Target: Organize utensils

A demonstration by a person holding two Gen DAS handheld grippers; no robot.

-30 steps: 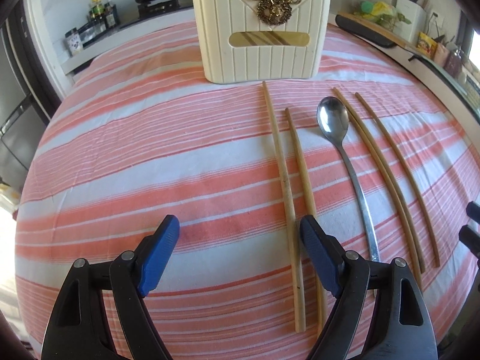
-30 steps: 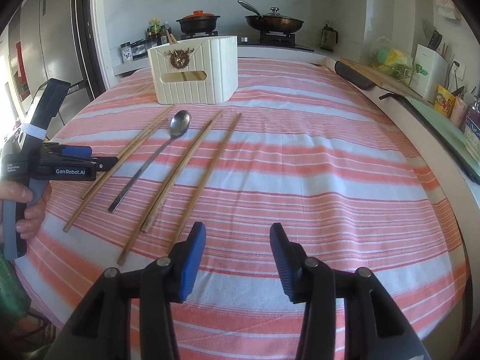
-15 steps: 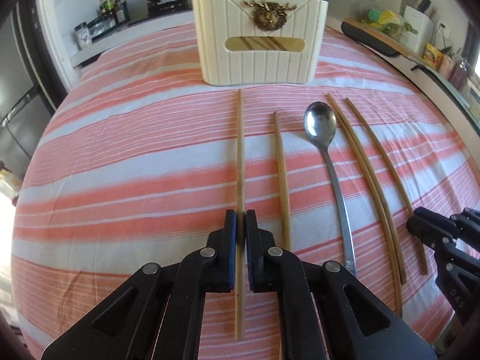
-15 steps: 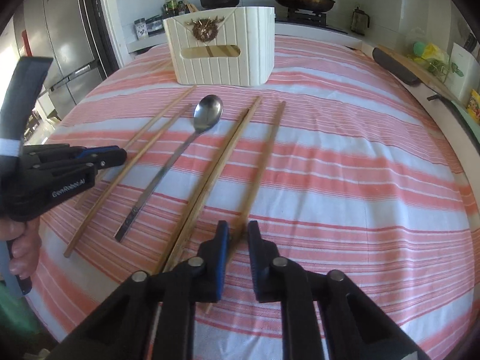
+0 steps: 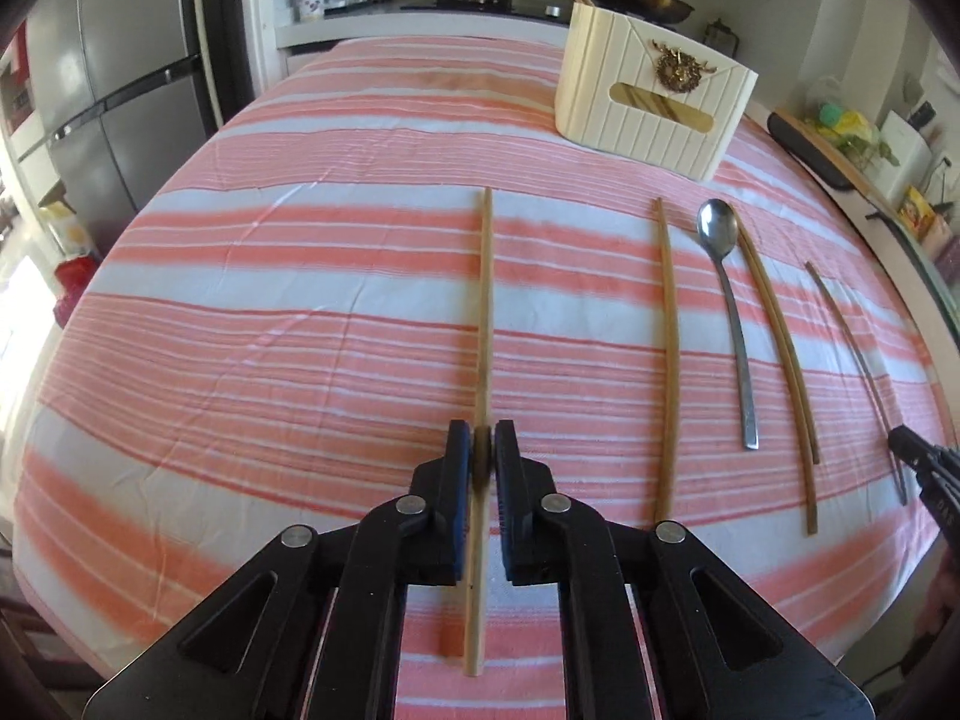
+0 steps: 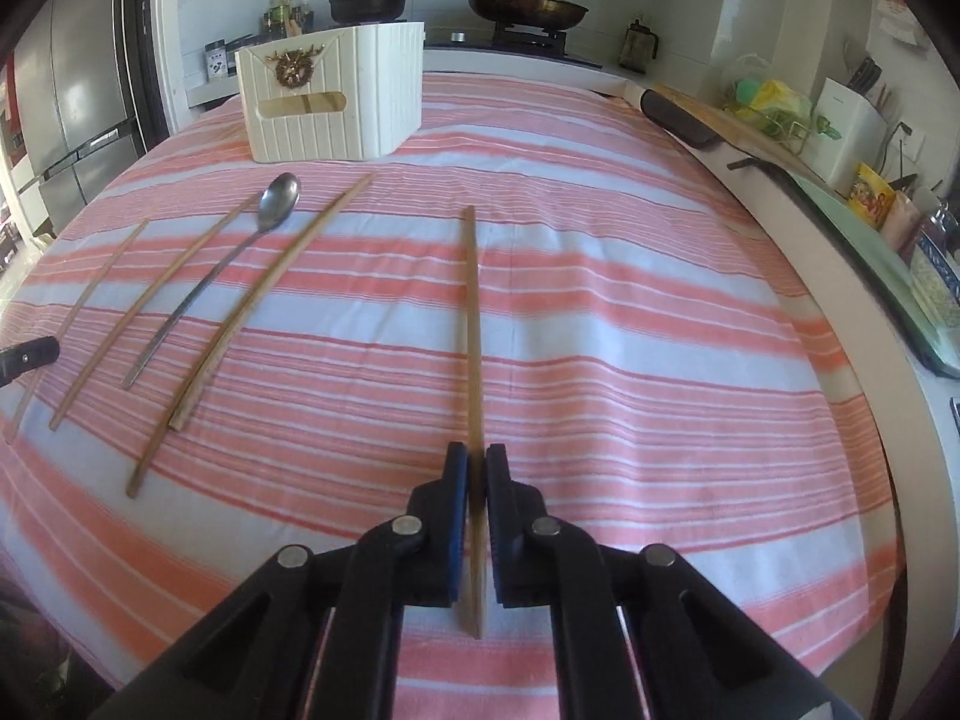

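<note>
In the left wrist view my left gripper point(image 5: 482, 438) grips a wooden chopstick point(image 5: 486, 300) near its near end; its jaws are opening slightly with the stick still pinched between the blue pads. My right gripper point(image 6: 477, 462) is shut on another chopstick point(image 6: 472, 330), held apart from the row. Still lying on the striped cloth are a single chopstick point(image 5: 669, 360), a metal spoon point(image 5: 729, 300) and a close pair of chopsticks point(image 5: 780, 360). The cream utensil holder point(image 5: 654, 114) stands beyond them. The spoon point(image 6: 210, 282) and holder point(image 6: 330, 108) also show in the right wrist view.
The table under the striped cloth point(image 5: 270, 330) ends close in front of both grippers. A fridge point(image 5: 108, 108) stands left. A stove with a black pot point(image 6: 369, 0) and a pan point(image 6: 528, 6) lies behind. A long cutting board point(image 6: 708, 114) and clutter line the right counter.
Both grippers went from open to shut, each on a chopstick. The left one carried its stick left, away from the row; the right one drew its stick right.
</note>
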